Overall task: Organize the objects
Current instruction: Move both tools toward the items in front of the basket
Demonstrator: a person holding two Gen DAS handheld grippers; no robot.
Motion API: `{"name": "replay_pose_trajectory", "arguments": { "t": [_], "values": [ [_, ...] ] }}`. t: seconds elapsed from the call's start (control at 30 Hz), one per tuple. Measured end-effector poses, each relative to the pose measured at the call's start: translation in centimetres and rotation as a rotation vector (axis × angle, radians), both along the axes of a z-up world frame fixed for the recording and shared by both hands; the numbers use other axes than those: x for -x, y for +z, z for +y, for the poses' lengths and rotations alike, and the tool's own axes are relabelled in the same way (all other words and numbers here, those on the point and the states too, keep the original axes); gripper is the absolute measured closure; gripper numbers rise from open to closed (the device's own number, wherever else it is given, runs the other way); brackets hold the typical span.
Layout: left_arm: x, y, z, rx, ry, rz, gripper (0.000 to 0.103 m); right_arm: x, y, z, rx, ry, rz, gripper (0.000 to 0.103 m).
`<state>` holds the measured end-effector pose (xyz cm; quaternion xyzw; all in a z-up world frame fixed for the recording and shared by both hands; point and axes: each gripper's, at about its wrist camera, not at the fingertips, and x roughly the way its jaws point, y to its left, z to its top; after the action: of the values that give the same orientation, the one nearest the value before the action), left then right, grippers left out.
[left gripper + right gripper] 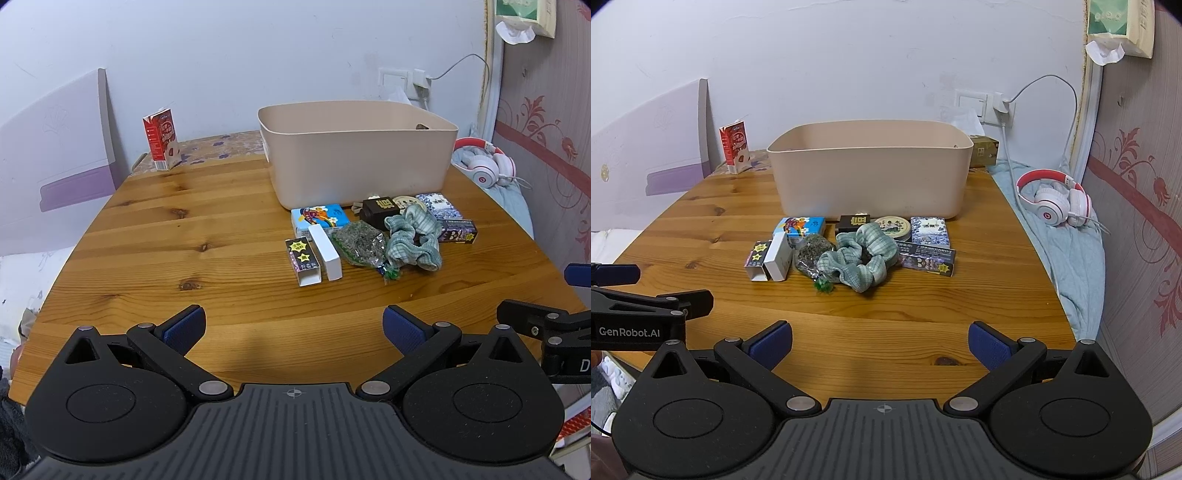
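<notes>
Two pairs of tongs hover low over the near edge of a wooden table (147,229), and the biggest thing on it is a beige bin (870,170) standing toward the back, open at the top, its inside mostly hidden from both views. Right of the table lies a blue blanket (1075,258) with white and red headphones (1052,201) resting on it. A red carton (161,138) stands upright at the far left corner, well apart from everything else. Just in front of the bin sits a loose cluster of small things: a green scrunchie (860,258) in the middle, with a clear bag (810,254) of dark dried stuff touching its left side. Behind them, against the bin, sit a bright blue box (799,225), a black box (854,223), a round tin (892,227) and a blue patterned box (929,230) in a row. A long dark box (929,260) lies to the right of the scrunchie. Left of the bag lie a white box (779,256) and a starred sleeve (757,260), side by side and touching. The left tongs (293,325) stand spread as wide as they go, nothing between the blue pads. The right tongs (881,341) are equally wide apart and empty, both well short of the cluster.
</notes>
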<state>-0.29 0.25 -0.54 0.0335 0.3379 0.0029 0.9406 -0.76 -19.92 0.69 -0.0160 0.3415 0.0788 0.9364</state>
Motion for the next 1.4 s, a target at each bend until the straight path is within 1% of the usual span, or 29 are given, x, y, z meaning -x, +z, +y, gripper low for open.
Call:
{"name": "replay_pose_trajectory", "arguments": {
  "t": [0.8,1.07,1.23,1.4],
  "values": [
    [-0.5,-0.3,0.0,-0.001,-0.004,0.016,0.0,-0.3,0.0,-0.3,-0.003,-0.008,0.003,0.0],
    [-0.7,-0.3,0.0,0.001,-0.005,0.019,0.0,-1.0,0.2,-0.1,-0.003,-0.009,0.003,0.0],
    [-1.8,-0.4,0.3,0.02,-0.013,0.032,0.0,-1.4,0.4,-0.1,-0.023,-0.006,-0.017,0.0],
    [-3.8,-0.3,0.9,0.024,-0.012,0.052,0.0,-2.8,0.3,0.3,-0.022,-0.003,-0.007,0.0]
  ]
}}
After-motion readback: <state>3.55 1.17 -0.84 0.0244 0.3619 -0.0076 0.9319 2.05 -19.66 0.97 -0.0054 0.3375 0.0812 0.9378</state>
